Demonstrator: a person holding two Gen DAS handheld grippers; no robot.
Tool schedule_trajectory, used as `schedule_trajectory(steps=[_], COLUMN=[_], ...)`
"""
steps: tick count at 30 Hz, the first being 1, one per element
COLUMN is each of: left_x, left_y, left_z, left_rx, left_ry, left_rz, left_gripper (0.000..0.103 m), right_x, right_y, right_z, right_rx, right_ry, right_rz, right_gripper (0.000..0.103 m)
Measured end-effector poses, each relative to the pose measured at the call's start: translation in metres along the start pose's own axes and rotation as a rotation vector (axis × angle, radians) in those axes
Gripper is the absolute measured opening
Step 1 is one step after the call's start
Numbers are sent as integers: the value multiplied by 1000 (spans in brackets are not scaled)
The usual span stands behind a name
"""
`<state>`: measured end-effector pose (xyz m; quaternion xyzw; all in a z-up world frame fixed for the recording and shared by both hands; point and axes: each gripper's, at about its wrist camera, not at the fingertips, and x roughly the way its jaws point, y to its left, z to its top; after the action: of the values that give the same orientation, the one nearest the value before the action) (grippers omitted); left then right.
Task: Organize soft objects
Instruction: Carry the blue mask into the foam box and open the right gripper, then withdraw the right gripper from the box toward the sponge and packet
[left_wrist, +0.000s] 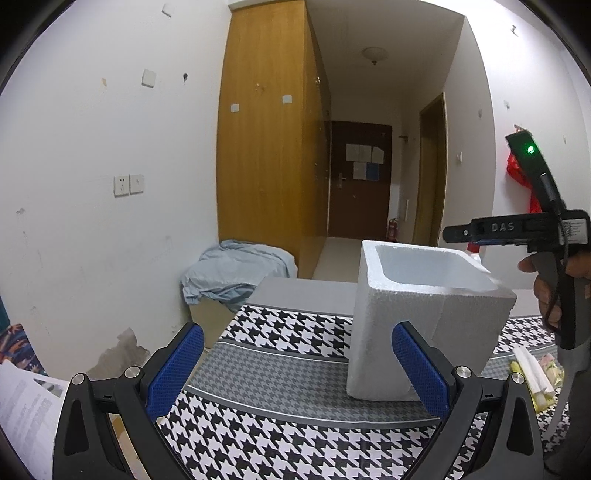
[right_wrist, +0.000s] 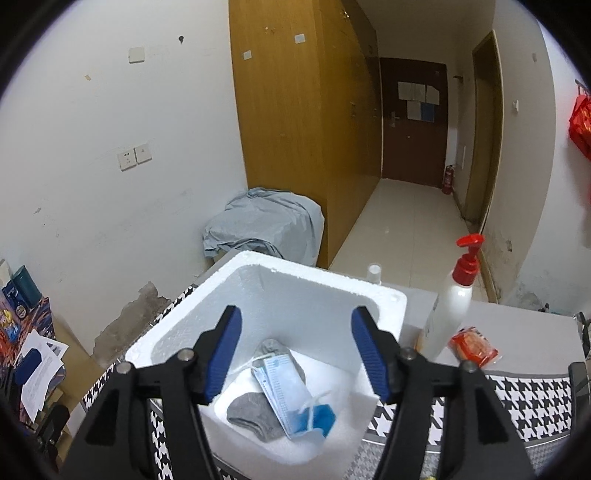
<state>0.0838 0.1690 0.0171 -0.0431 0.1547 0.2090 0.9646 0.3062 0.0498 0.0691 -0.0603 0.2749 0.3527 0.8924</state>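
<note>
A: Where do things stand?

B: The right claw (right_wrist: 295, 350) hangs over the foam box (right_wrist: 384, 295), jaws spread wide with nothing between them. Inside the box lie a grey sock (right_wrist: 255, 413) and a face mask (right_wrist: 284, 391) in its wrapper, the mask resting across the sock.

A: And the left claw (left_wrist: 295, 369)?

B: Released too, empty, low over the checked cloth (left_wrist: 280, 325) on the table, with the box at its 1 o'clock. A pale packet (left_wrist: 535, 373) lies on the cloth at about 3 o'clock, partly hidden; I can't tell what it is.

A: So the next step?

B: Probably fetching another soft thing. I'd lift the right claw straight up clear of the box rim first, then steer wide of the pump bottle (right_wrist: 448, 306) and red packet (right_wrist: 472, 345) at its 2 o'clock, since the bottle looks easy to topple.
</note>
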Motion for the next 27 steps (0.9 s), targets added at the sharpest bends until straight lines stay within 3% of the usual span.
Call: schedule_trajectory(steps=[9, 24, 27], left_x=[-9, -16, -14], left_y=[-10, -31, -37], left_z=[-2, -9, -12], left_rx=[6, -22, -23], left_ry=[-4, -16, -7], left_rz=[-30, -121, -136], left_gripper=[102, 102, 102], right_x=[-45, -109, -118], right_y=[-1, -13, -16], right_z=[-7, -54, -65], right_rx=[-18, -21, -27], right_ry=[-62, -156, -179], right_rz=[-5, -18, -30], right_gripper=[77, 80, 86])
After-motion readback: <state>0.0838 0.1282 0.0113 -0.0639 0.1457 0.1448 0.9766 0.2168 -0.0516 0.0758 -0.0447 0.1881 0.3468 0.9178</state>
